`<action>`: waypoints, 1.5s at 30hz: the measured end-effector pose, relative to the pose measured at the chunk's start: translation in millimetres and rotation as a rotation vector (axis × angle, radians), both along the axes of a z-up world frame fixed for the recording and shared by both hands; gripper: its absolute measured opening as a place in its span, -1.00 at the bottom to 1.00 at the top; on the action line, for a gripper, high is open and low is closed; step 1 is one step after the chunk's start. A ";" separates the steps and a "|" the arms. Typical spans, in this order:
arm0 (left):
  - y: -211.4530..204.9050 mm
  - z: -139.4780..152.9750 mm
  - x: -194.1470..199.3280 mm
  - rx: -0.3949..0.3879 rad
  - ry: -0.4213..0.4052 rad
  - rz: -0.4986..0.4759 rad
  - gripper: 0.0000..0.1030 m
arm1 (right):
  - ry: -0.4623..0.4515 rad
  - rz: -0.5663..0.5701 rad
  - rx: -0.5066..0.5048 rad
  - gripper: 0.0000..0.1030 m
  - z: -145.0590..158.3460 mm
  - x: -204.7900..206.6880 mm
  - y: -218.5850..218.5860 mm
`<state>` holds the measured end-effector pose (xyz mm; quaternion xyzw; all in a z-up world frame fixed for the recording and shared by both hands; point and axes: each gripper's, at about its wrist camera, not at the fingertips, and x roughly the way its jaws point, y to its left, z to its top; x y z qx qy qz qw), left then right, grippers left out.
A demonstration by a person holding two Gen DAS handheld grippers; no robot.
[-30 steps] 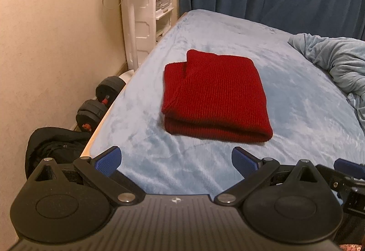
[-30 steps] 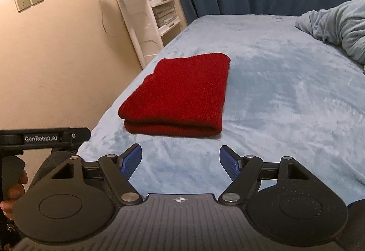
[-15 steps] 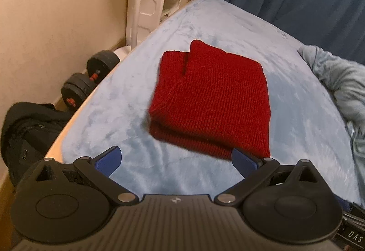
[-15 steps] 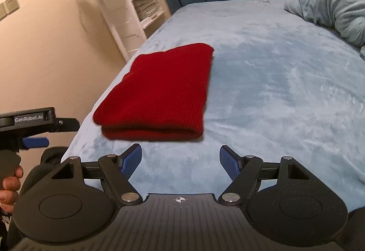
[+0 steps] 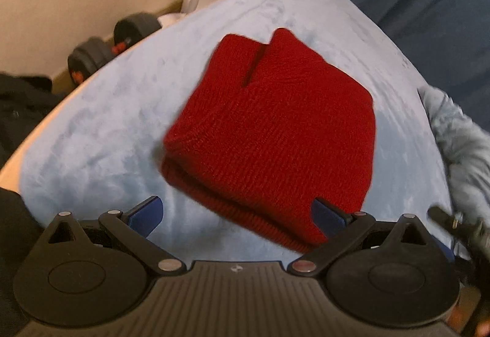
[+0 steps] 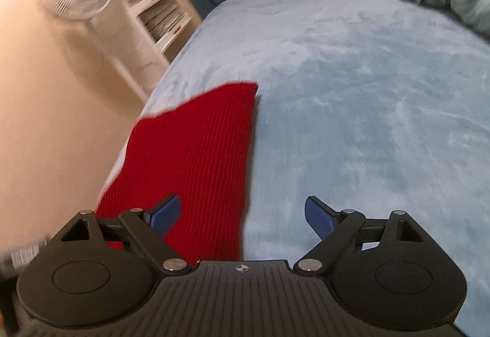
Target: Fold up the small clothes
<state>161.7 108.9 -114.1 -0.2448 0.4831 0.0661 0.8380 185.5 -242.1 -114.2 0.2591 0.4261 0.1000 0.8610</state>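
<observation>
Moved: both grippers are closer to the red knit (image 5: 275, 134) than before.
Left gripper (image 5: 237, 216): jaws wide apart, empty.
Right gripper (image 6: 242, 216): jaws opening, empty.

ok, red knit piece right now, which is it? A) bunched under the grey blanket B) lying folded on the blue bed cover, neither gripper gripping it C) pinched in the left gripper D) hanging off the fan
B. The red knit piece lies folded flat on the blue bed cover; the left gripper is open just short of it, and the right gripper has jaws opening with no pad pressing the fabric.
</observation>
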 end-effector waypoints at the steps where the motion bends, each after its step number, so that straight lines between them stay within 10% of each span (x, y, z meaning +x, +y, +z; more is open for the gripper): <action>1: 1.4 -5.4 4.7 -0.002 0.009 0.011 0.99 | 0.011 -0.005 0.019 0.75 -4.3 18.3 -3.2; 10: 25.9 -38.2 28.2 -0.133 0.048 0.131 0.99 | 0.160 0.008 0.029 0.77 -55.0 199.0 20.3; 19: 53.5 -76.4 43.3 -0.216 0.157 0.229 1.00 | 0.268 0.145 -0.051 0.78 -96.0 286.5 86.8; 22: 52.4 -71.2 43.9 -0.189 0.121 0.223 0.78 | 0.307 0.224 -0.086 0.25 -104.5 290.9 99.9; 26: 55.5 -62.3 54.6 -0.150 0.064 0.122 0.23 | 0.244 0.298 -0.129 -0.35 -94.0 276.5 92.2; 31: 65.9 -43.8 108.9 -0.045 -0.003 -0.141 0.09 | 0.267 0.107 -0.091 -0.40 -91.4 208.8 35.5; 39: -36.4 -12.6 272.0 0.124 -0.108 -0.678 0.08 | 0.261 -0.528 0.309 -0.43 -124.4 -33.9 -19.3; 45: -59.2 -14.8 285.8 0.212 -0.121 -0.736 0.08 | 0.235 -0.549 0.259 -0.44 -121.3 -34.9 0.8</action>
